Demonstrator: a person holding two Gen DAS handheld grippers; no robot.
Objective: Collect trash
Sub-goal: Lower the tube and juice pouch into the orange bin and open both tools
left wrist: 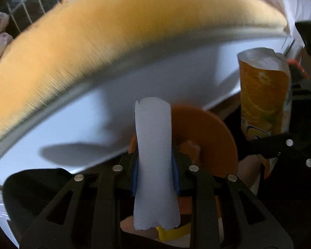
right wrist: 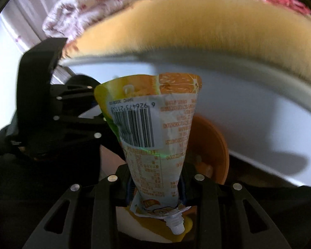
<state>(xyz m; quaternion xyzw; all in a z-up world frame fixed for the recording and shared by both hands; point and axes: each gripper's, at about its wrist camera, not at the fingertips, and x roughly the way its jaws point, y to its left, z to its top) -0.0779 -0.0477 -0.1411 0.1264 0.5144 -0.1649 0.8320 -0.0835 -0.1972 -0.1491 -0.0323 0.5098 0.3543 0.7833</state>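
Observation:
My left gripper [left wrist: 154, 166] is shut on a rolled white paper towel [left wrist: 154, 145] that stands up between its blue pads. My right gripper [right wrist: 155, 186] is shut on an orange juice pouch [right wrist: 153, 128], spout end down, barcode side facing the camera. That pouch [left wrist: 263, 97] also shows at the right of the left wrist view, with the right gripper's black frame beside it. Behind both held things sits an orange round container [left wrist: 207, 134], also seen at the orange container [right wrist: 209, 149] in the right wrist view. Both views are blurred.
A white table edge [left wrist: 93, 114] with a tan fringed cover [left wrist: 114, 31] curves across the top. Patterned white-and-red fabric [right wrist: 89, 6] lies at the far side. The other gripper's black body [right wrist: 41, 108] stands close on the left of the right wrist view.

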